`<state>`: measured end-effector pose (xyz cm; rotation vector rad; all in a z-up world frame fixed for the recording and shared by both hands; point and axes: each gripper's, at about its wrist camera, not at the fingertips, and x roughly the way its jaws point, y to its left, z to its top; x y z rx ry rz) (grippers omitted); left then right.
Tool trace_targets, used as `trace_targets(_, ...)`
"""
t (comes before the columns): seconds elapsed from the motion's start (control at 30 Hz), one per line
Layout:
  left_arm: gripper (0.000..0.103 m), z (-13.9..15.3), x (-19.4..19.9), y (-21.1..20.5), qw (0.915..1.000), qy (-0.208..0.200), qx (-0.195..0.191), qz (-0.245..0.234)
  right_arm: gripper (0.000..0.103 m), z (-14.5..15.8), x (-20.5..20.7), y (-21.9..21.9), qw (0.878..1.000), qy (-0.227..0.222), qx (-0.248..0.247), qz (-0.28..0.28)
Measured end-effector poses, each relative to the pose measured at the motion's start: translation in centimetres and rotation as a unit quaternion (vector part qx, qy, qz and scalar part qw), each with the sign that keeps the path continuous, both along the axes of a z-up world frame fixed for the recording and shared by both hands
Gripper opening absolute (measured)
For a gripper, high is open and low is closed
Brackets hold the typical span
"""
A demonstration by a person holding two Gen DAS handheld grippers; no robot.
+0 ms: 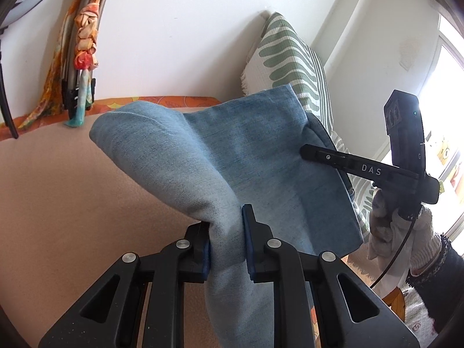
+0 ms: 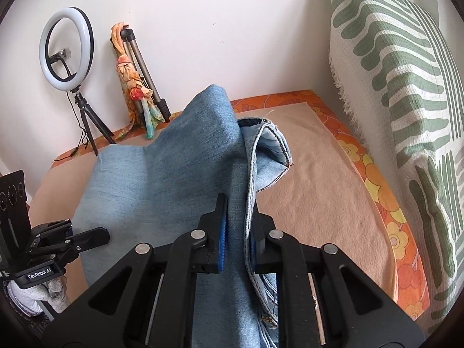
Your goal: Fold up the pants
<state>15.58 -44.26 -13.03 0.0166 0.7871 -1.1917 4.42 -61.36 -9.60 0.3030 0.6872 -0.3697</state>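
Observation:
The light blue denim pants (image 1: 220,159) are lifted above the beige surface, folded over, held on both sides. My left gripper (image 1: 225,232) is shut on a bunched edge of the denim. My right gripper (image 2: 237,226) is shut on the other side of the pants (image 2: 174,179), pinching the layers with a stitched seam and hem (image 2: 272,142) just beyond its fingers. In the left wrist view the right gripper (image 1: 307,150) shows side-on at the pants' right edge. In the right wrist view the left gripper (image 2: 101,235) shows at the lower left, at the fabric's edge.
A beige mat (image 2: 319,179) lies on an orange flowered cover (image 2: 385,203). A green-striped cushion (image 2: 406,87) stands at the right against the wall. A ring light on a tripod (image 2: 66,49) and a folded tripod with a scarf (image 2: 136,87) stand at the back left.

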Motion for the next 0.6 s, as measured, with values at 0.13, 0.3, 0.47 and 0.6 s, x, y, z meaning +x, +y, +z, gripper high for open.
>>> trace_targets(0.13, 0.017, 0.9, 3.1, -1.2, 1.0000, -0.004, -0.002, 0.004, 0.013, 1.0, 3.4, -1.0, 1.000, -0.003, -0.005, 0.002)
trace_targets(0.3, 0.016, 1.7, 7.1, -3.3, 0.9998, -0.017, -0.002, 0.009, 0.013, 1.4, 8.0, -2.9, 1.000, -0.005, -0.004, -0.006)
trace_targets(0.47, 0.016, 1.1, 11.1, -5.9, 0.9998, -0.013, 0.006, 0.016, 0.013, 0.9, 12.7, -4.9, 1.000, 0.001, -0.007, -0.014)
trace_targets(0.6, 0.016, 0.4, 13.5, -7.9, 0.9994, -0.018, 0.012, 0.027, 0.013, 0.1, 16.1, -6.2, 1.000, 0.010, -0.015, -0.022)
